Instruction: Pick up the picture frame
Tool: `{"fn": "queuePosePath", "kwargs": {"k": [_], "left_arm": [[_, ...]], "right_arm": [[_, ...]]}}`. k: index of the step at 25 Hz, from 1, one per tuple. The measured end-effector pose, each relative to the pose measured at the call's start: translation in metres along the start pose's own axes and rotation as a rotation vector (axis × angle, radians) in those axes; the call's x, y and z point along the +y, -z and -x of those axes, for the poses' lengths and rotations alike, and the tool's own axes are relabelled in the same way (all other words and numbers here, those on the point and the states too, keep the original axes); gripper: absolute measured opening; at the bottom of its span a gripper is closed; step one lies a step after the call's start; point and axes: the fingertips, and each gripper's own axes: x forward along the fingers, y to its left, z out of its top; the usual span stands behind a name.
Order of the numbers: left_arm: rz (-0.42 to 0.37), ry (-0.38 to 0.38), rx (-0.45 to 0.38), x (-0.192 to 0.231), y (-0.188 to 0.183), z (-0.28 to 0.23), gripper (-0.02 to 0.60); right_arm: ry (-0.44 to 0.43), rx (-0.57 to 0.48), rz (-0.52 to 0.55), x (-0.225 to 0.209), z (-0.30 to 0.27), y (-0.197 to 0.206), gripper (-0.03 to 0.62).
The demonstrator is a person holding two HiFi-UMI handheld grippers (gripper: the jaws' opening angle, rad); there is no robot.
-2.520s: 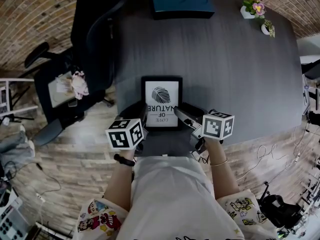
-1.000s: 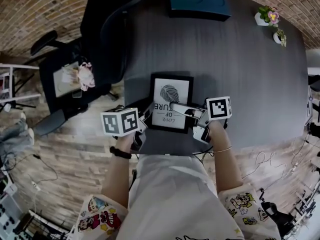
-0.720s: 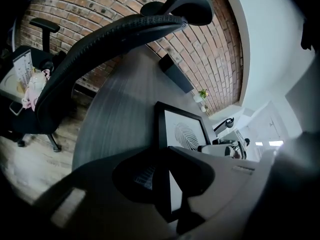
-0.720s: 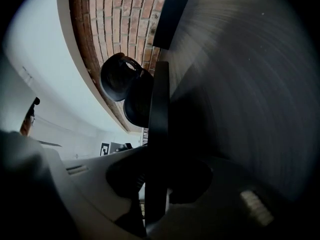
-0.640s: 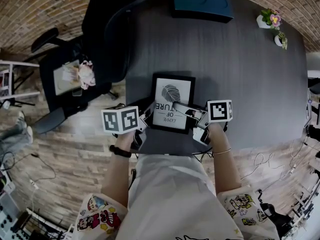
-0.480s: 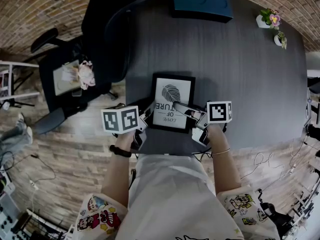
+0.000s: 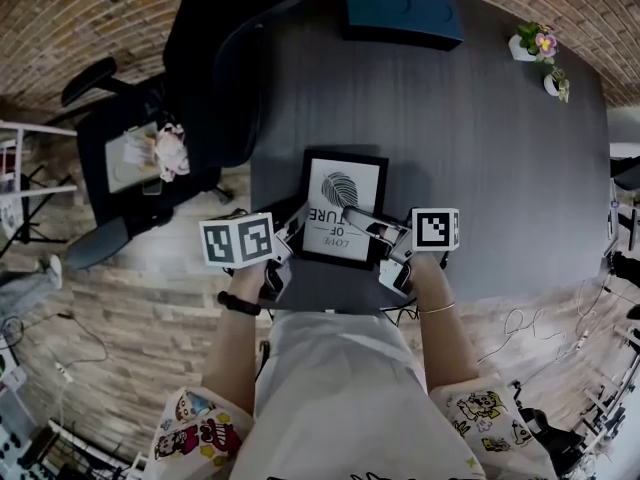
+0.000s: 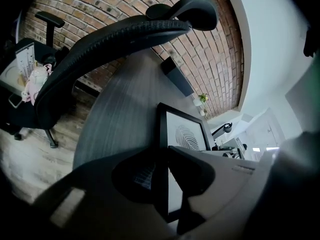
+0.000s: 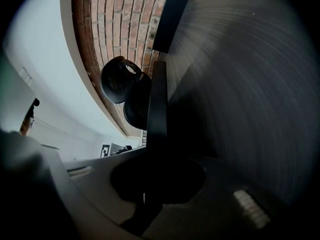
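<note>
One picture frame (image 7: 343, 206), long axis running away across the bench (image 7: 480, 148): left gripper (image 7: 292, 232) jaws clamp its left edge, right gripper (image 7: 366, 224) jaws clamp its right edge.

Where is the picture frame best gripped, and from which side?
The picture frame lies face up by the table's near edge with both side rails exposed. Grip those thin rails from the left and right, one jaw above and one below.

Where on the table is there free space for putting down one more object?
Free: the wide stretch between the picture frame and the blue box, and the table right of the frame, nearer than the flower pots. Crowded: the near edge around the frame.
</note>
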Motion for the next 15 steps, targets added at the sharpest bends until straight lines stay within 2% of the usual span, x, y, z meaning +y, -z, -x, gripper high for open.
{"fn": "queuePosePath", "kwargs": {"k": [3, 6, 10, 13, 15], "left_arm": [[0.035, 0.019, -0.028, 0.000, -0.002, 0.001, 0.097], [0.047, 0.030, -0.045, -0.001, -0.002, 0.004, 0.123], [0.028, 0.038, -0.056, -0.006, -0.003, 0.009, 0.129], [0.009, 0.042, -0.074, -0.011, -0.007, 0.014, 0.129], [-0.011, 0.042, -0.087, -0.016, -0.012, 0.017, 0.129]], "right_arm": [[0.042, 0.004, 0.020, -0.004, 0.002, -0.002, 0.012], [0.030, 0.004, 0.022, 0.000, 0.002, -0.002, 0.012], [0.019, 0.005, 0.047, 0.008, 0.002, -0.004, 0.012], [0.048, 0.008, 0.066, 0.008, 0.004, -0.005, 0.012], [0.026, 0.006, 0.083, 0.018, 0.004, -0.007, 0.012]]}}
